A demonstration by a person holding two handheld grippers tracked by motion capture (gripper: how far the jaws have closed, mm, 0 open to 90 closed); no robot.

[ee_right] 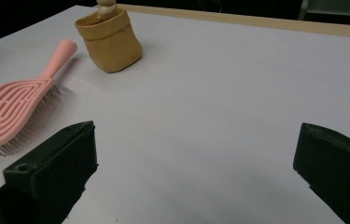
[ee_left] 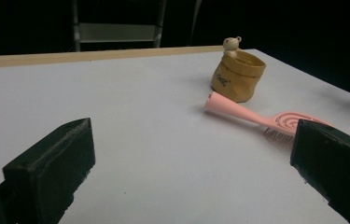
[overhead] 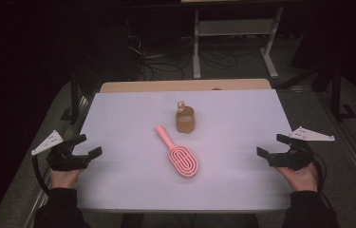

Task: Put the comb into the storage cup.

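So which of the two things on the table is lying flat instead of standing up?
The pink hairbrush. It lies flat, bristles down, handle toward the tan pouch, which stands upright with a small figure in its open top.

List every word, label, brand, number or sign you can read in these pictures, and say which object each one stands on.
Tan pouch: a small dark printed mark low on its side in the left gripper view, too small and blurred to read.
Pink hairbrush: no text visible.
Small figure in the pouch: no text visible.
White table: no text visible.
Nothing in these pictures can be read as a word or number.
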